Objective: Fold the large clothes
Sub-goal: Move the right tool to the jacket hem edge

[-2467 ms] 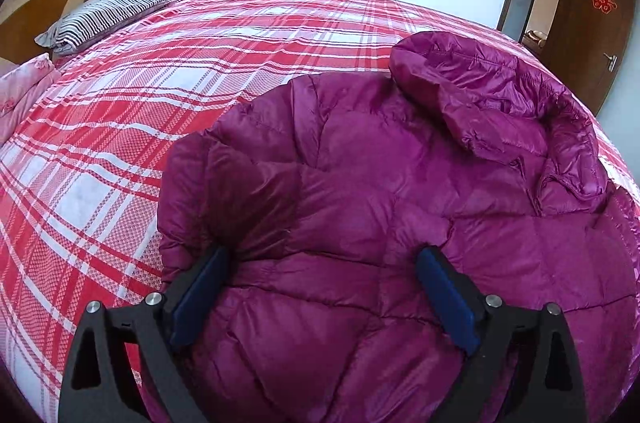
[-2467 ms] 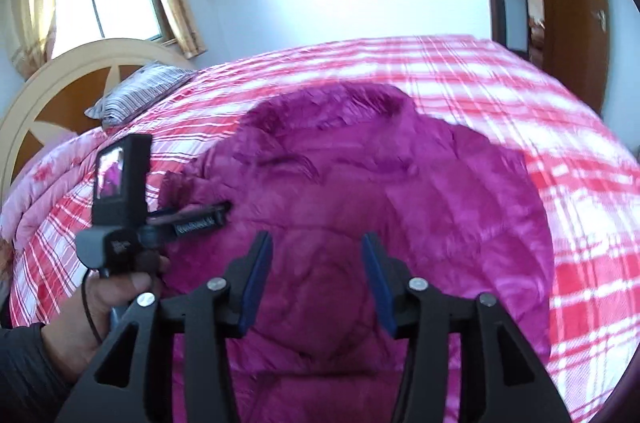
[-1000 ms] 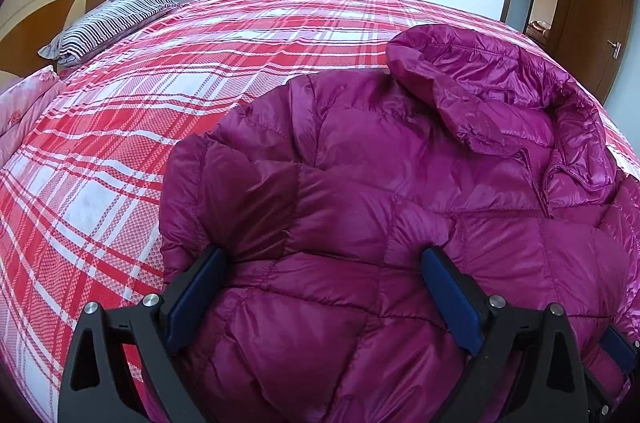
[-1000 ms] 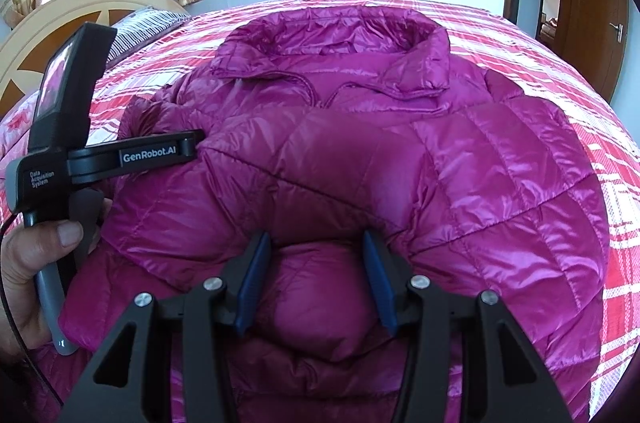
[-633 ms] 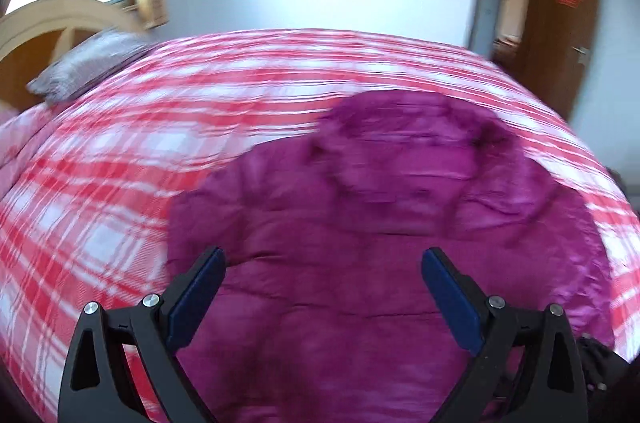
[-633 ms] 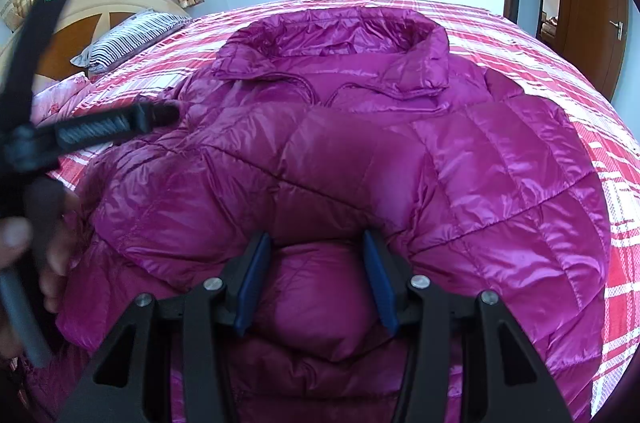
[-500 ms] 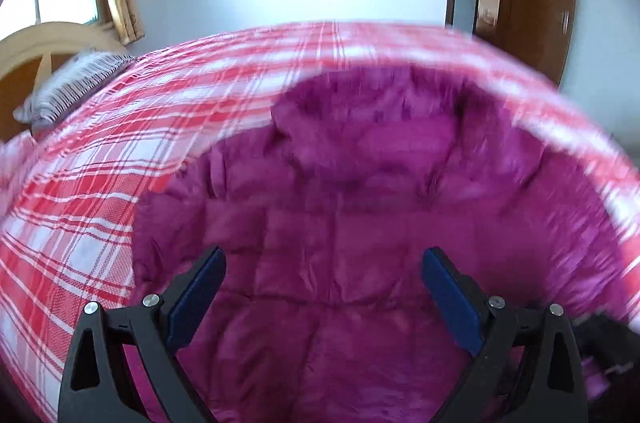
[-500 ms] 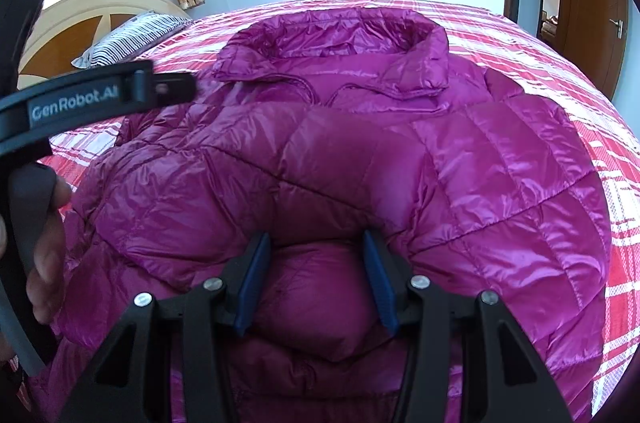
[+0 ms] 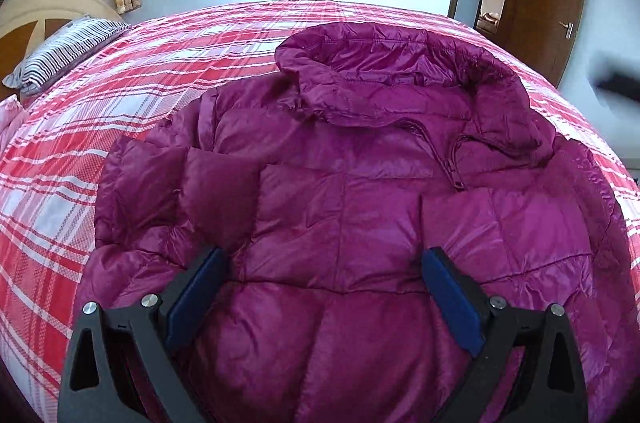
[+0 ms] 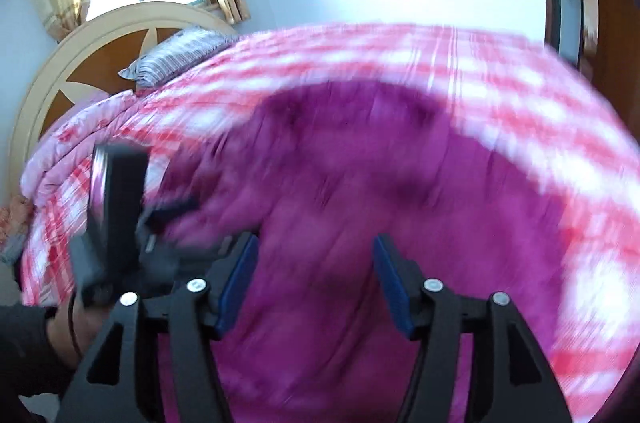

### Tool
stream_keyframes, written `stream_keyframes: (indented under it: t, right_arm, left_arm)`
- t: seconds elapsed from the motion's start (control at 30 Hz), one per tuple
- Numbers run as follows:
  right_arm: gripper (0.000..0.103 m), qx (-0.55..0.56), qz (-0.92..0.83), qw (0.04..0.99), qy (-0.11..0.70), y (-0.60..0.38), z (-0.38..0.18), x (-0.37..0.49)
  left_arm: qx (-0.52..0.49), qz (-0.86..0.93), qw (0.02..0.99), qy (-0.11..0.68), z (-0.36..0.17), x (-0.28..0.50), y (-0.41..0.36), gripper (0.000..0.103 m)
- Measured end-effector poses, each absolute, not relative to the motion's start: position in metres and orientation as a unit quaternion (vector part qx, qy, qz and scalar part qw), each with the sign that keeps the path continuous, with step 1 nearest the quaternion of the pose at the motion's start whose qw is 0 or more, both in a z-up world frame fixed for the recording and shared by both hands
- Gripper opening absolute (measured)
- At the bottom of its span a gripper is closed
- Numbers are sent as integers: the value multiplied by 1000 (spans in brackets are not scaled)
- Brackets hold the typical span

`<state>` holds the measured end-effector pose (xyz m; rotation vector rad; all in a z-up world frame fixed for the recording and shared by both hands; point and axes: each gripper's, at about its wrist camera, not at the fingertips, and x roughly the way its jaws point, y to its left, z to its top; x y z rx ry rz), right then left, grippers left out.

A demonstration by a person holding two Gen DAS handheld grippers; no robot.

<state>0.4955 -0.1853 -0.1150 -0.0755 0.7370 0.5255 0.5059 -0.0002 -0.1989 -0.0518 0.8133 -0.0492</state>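
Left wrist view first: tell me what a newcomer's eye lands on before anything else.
The big magenta puffer jacket fills the middle, lying on a red and white plaid bedspread, collar toward the far wall and zip partly open. The left gripper frames its lower part with wide blue pads, nothing pinched. Far left, a striped pillow leans by the headboard; far right, a brown door bears a red ornament.

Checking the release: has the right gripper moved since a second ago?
Yes. The right gripper has lifted up off the jacket, jaws opening; the headboard now shows fully.
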Motion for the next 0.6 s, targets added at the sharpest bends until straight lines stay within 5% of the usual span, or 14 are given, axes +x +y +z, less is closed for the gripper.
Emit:
stream_keyframes:
  t: [0.43,0.6]
  right_arm:
    - [77,-223,280,838,412,-136,-117,679]
    - [56,-266,291,811,433,-134,-137,686]
  left_arm:
    - [-40,-32,917,396,-199,508,4,100]
    - [-42,-33,917,396,-200,509,5,100]
